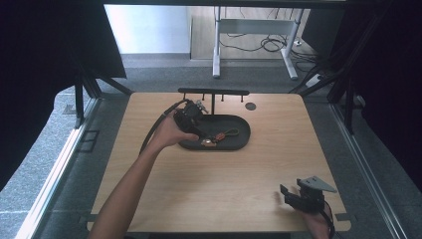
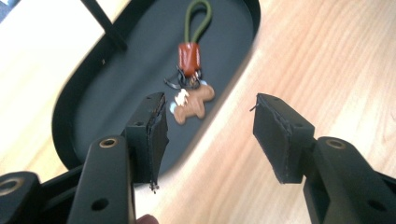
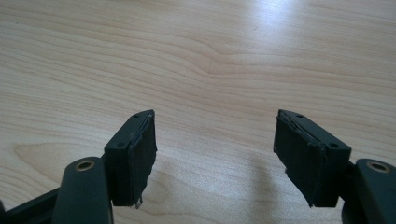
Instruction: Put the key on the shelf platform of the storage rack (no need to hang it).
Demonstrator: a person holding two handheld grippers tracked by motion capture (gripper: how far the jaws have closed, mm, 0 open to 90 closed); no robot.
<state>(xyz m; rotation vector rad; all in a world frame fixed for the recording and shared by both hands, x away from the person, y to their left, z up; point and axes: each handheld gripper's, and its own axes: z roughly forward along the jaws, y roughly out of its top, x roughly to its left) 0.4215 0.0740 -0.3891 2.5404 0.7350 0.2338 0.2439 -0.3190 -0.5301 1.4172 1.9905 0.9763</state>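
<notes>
The left gripper (image 2: pixel 208 123) hovers with matte black jaws spread wide over the keychain (image 2: pixel 190 84), a tan gingerbread figure on an olive cord loop. It lies in the smooth dark oval tray (image 2: pixel 88 98) on the pale wood-grain table (image 3: pixel 210 56). The right gripper (image 3: pixel 215 149), also wide, rests near the table's front corner.

A black hook rack (image 1: pixel 214 92) stands behind, a desk frame (image 1: pixel 256 30) beyond

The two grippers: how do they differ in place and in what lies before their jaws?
The left gripper is over the black oval tray near the table's far side; the right gripper is at the near right corner. Before the left one lies a gingerbread-man keychain in the tray; before the right one, bare wooden table. Both stand open, holding nothing.
</notes>
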